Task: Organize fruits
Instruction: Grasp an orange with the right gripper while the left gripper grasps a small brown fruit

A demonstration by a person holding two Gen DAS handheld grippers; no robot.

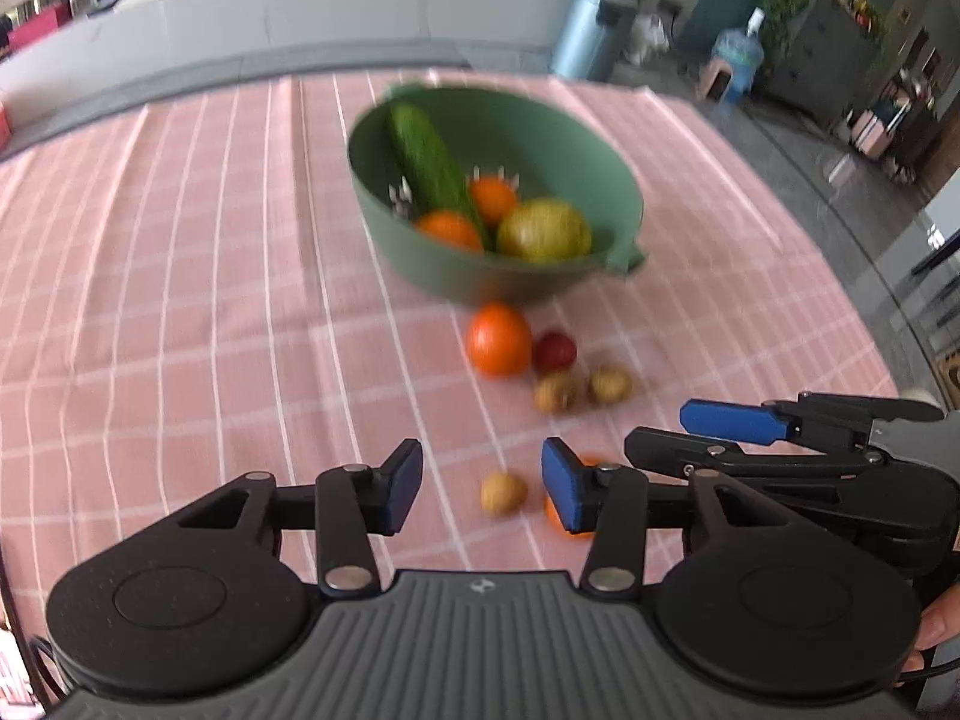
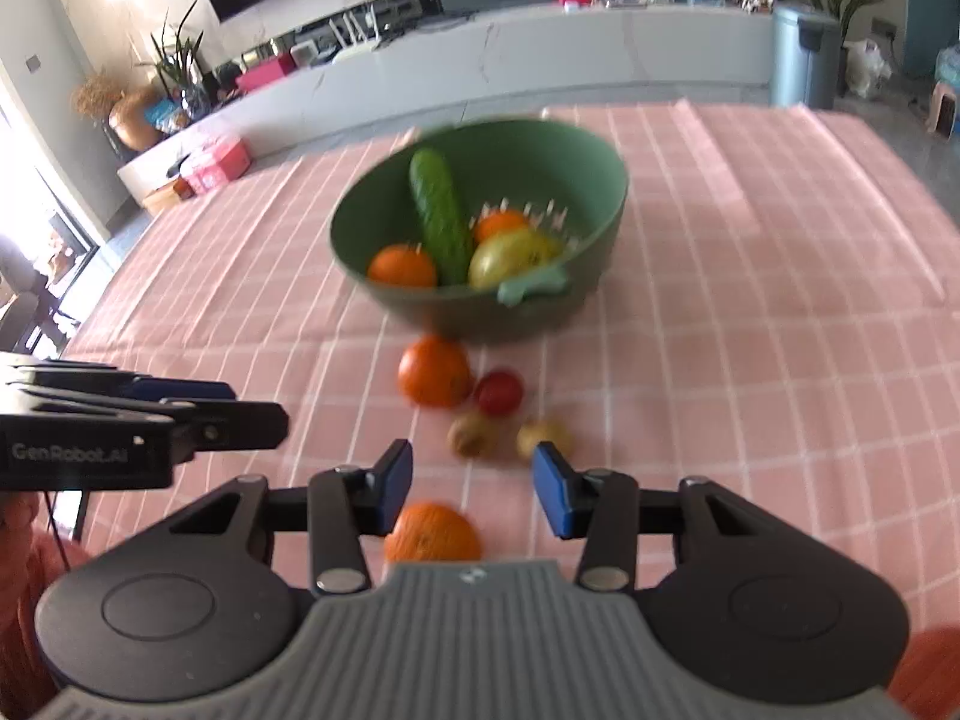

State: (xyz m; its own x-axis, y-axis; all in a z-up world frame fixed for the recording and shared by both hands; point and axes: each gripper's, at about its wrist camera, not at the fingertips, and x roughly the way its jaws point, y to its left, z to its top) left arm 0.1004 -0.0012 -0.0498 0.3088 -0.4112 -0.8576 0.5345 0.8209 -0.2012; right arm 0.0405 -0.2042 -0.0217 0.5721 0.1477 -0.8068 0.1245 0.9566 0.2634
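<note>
Left gripper (image 1: 482, 492): jaws apart, empty; small yellow fruit (image 1: 503, 492) lies between the tips, below them.
Right gripper (image 2: 473, 489): jaws apart, empty; near orange (image 2: 433, 533) sits just under the gap, toward the left pad.
Green bowl (image 2: 600, 204): ahead of both, past loose fruit.
Nearer hand: right for the orange, I judge.
View difference: left view half hides that orange behind its own finger.

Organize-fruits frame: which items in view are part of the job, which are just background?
Job:
green bowl, already holding cucumber, two oranges and a yellow-green fruit
loose orange, red fruit, small brown fruits, near orange

Background:
pink checked tablecloth
bin
potted plants
water jug
</note>
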